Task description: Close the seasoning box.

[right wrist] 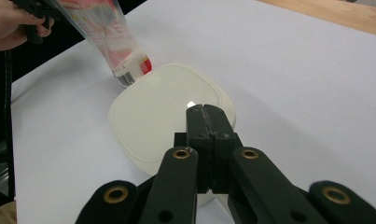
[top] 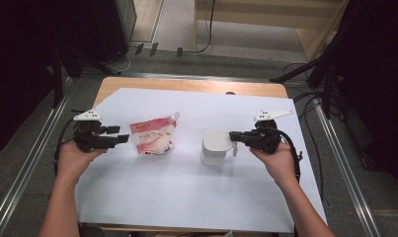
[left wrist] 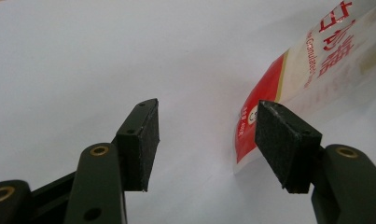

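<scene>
A red-and-white pouch [top: 153, 136] with red lettering stands left of centre on the white sheet [top: 186, 192]. My left gripper [top: 120, 134] is open just left of it. In the left gripper view the pouch [left wrist: 311, 70] lies past the right pad [left wrist: 281, 140], and nothing is between the jaws of this gripper [left wrist: 209, 116]. A white square container [top: 215, 146] with a lid [right wrist: 167, 112] sits right of centre. My right gripper [top: 232, 135] is shut, and in the right gripper view its tips [right wrist: 203, 108] are over the lid's near side. A tiny white speck shows at the tips.
The white sheet covers most of a wooden table [top: 186, 85]. Metal rails [top: 344, 163] run along both sides on the floor. Cables [top: 310, 103] and dark stands are beyond the table's far right corner. Bare sheet stretches in front of both objects.
</scene>
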